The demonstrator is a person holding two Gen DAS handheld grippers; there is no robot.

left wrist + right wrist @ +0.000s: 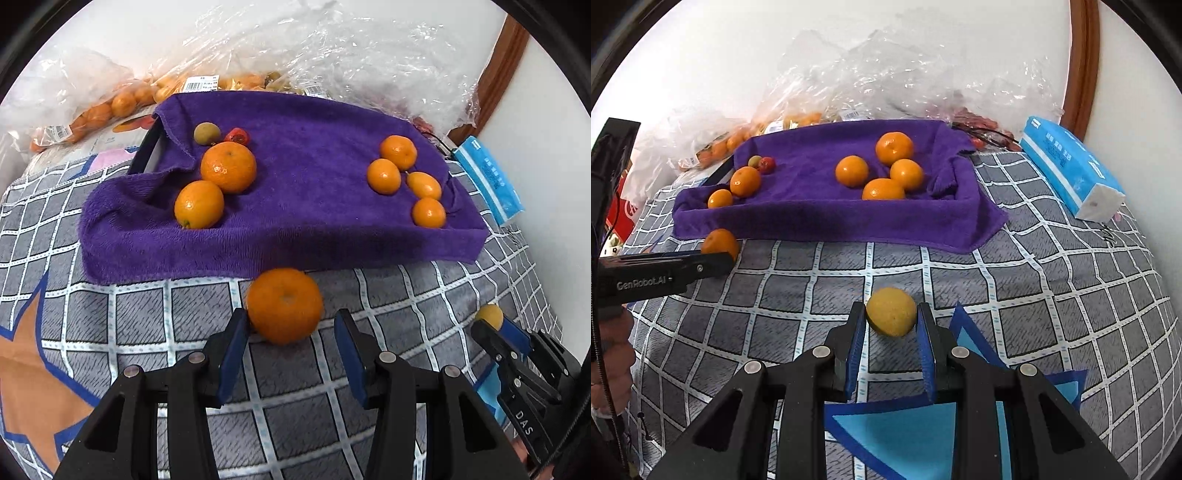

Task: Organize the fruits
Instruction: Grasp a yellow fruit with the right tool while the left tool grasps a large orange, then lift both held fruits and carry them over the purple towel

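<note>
Our left gripper stood spread wide around a mandarin on the checked blanket, only its left pad touching the fruit, just in front of the purple towel. Our right gripper was clenched on a yellow fruit, both pads against it. On the towel, four mandarins clustered right and others left. We read "GenRobot.AI" on the left gripper and "DAS" on the right.
</note>
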